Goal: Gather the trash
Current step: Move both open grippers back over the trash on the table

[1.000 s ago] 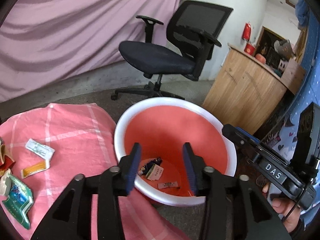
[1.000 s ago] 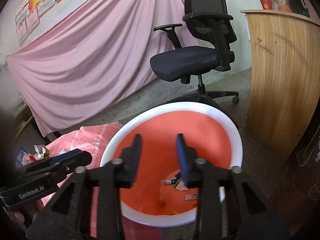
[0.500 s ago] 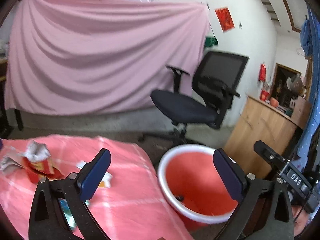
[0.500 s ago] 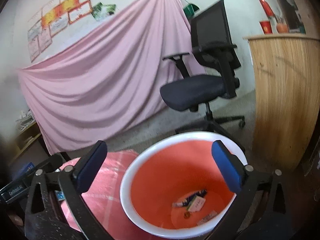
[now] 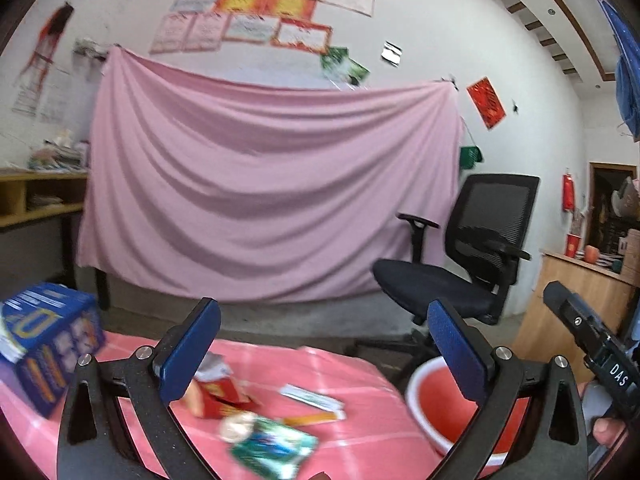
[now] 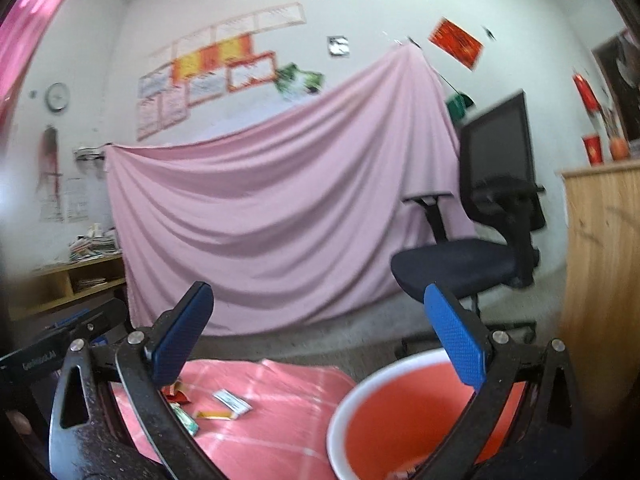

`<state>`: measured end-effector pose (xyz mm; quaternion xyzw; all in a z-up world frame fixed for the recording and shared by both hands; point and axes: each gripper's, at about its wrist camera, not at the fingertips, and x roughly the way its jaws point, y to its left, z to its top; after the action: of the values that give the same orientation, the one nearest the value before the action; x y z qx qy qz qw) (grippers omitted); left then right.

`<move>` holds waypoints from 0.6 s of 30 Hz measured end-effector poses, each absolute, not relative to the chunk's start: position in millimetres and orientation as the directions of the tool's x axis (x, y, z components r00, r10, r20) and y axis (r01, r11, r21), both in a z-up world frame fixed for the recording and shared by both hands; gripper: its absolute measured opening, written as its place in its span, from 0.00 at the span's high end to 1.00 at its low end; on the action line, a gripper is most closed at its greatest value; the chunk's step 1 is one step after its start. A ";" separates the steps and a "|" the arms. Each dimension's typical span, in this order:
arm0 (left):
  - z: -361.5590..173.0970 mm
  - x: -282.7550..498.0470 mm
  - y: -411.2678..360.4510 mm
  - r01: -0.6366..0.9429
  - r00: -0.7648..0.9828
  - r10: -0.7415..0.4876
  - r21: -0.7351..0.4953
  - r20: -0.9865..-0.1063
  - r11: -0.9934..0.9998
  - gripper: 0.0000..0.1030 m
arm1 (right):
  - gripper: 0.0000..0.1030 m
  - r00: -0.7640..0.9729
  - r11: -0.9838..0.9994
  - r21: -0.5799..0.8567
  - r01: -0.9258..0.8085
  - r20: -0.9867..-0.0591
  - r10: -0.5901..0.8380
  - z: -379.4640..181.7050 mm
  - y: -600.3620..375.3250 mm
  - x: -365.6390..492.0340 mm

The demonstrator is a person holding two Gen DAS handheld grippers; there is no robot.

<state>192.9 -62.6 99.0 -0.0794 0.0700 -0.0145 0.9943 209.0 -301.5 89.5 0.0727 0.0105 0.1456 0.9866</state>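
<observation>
While both grippers hang with their jaws spread wide and nothing between them, the remaining trash lies on the pink checked cloth (image 5: 360,436) covering the surface, low and slightly left of the left gripper (image 5: 324,344); the right gripper (image 6: 320,332) sits over the near-right bucket (image 6: 340,416), so the left one looks nearer the litter; closest to it is a green and blue foil packet (image 5: 276,446), crumpled and blurred, lying just below the gap between its fingers; beyond that, a torn red carton (image 5: 218,396) with a crushed white top stands half behind the left finger; to the right lie a white sachet (image 5: 312,396) and a thin orange one (image 5: 316,418), both flat, their long axes running left to right with the far ends tipped leftward; a blue box (image 5: 48,344) sits at the far left; I judge a downward reach onto the foil packet the likeliest next pick.
</observation>
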 end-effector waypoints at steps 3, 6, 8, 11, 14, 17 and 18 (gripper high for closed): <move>94.8 179.6 -45.5 -0.021 0.993 0.004 -0.138 -0.122 0.990 0.02 | 0.00 0.946 0.939 0.114 -0.325 0.030 0.324 92.3 -281.5 203.6; 88.5 170.1 -27.6 -0.057 0.991 0.040 -0.132 -0.126 0.990 0.02 | 0.00 0.936 0.931 0.092 -0.352 0.021 0.352 92.5 -263.6 203.3; 83.2 162.9 -13.7 -0.080 0.989 0.062 -0.130 -0.137 0.988 0.02 | 0.00 0.927 0.924 0.077 -0.375 -0.003 0.376 90.5 -250.0 207.2; 73.3 156.1 6.6 -0.112 0.981 0.089 -0.132 -0.173 0.985 0.02 | 0.00 0.916 0.916 0.050 -0.397 -0.039 0.399 85.2 -234.3 211.1; 64.6 153.9 21.0 -0.146 0.970 0.115 -0.132 -0.215 0.980 0.02 | 0.00 0.902 0.906 0.029 -0.422 -0.090 0.423 76.7 -220.3 216.7; 53.6 156.0 34.5 -0.157 0.953 0.116 -0.127 -0.279 0.980 0.02 | 0.00 0.887 0.900 0.030 -0.435 -0.159 0.434 67.9 -209.6 227.8; 49.4 157.3 38.8 -0.156 0.946 0.113 -0.121 -0.304 0.980 0.02 | 0.00 0.881 0.899 0.030 -0.438 -0.187 0.435 65.1 -206.5 232.0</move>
<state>157.3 38.8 49.4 -0.0720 0.1497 0.0683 0.9837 232.0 -206.5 65.1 -0.0064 0.0948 0.2251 0.9697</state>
